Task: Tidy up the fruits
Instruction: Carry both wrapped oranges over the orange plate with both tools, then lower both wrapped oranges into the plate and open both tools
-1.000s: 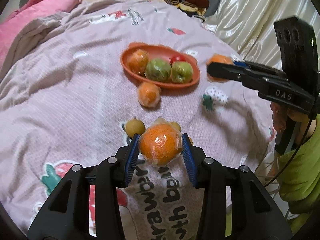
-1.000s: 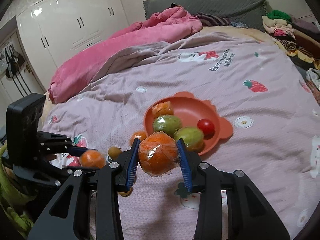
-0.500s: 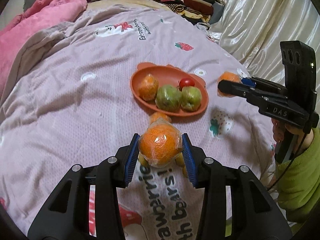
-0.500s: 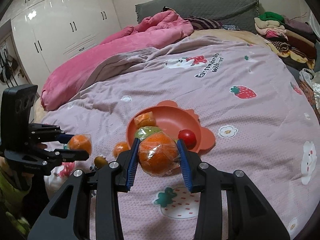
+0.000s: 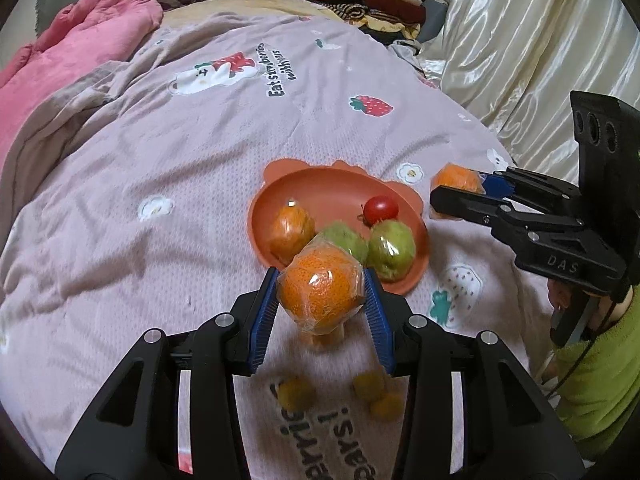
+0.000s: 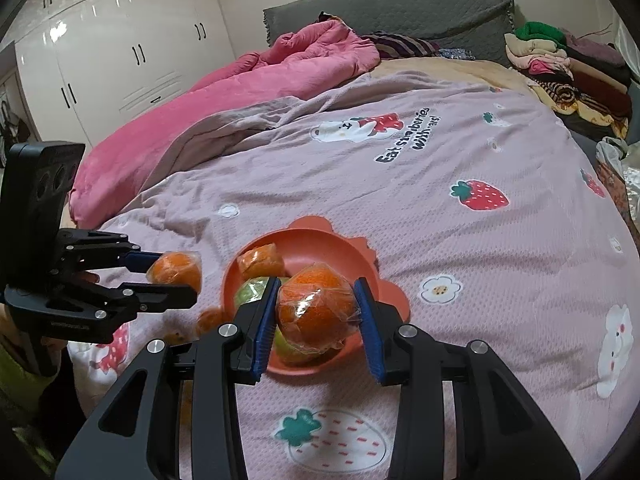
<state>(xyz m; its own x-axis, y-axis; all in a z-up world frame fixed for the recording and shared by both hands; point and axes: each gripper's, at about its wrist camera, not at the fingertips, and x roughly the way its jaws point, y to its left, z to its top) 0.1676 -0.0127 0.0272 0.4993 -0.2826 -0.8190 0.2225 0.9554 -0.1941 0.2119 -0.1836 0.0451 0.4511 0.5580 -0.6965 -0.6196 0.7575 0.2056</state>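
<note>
Now, left gripper [image 5: 322,292] clamped on a wrapped orange [image 5: 320,286], blue pads pressing both flanks, plastic film bulging around them; held clear of the bed, just short of the near rim of the plate [image 5: 332,196]. Right gripper [image 6: 316,312] likewise closed on its own wrapped orange [image 6: 314,308], hanging over the plate's near edge in its own view, off the plate's right side in the left view.

On the plate: one wrapped orange at the left, two green fruits [image 5: 390,246] at the near side, a small tomato [image 5: 381,207] toward the right. Far half of the plate bare.

Loose on the bedspread [image 5: 160,160] below the left gripper: small yellow fruits [image 5: 296,394], blurred, and something orange right under the held fruit, not clear enough to name.

Probably the carry-and-place step. To do well: bring one gripper in at a time, since both converge on the same small plate. Aim for the bare far half, not the crowded near side. Lower until the fruit rests before opening; a drop onto round fruit would likely roll off onto the soft bedding. Release slowly, as film may cling to the pads.
</note>
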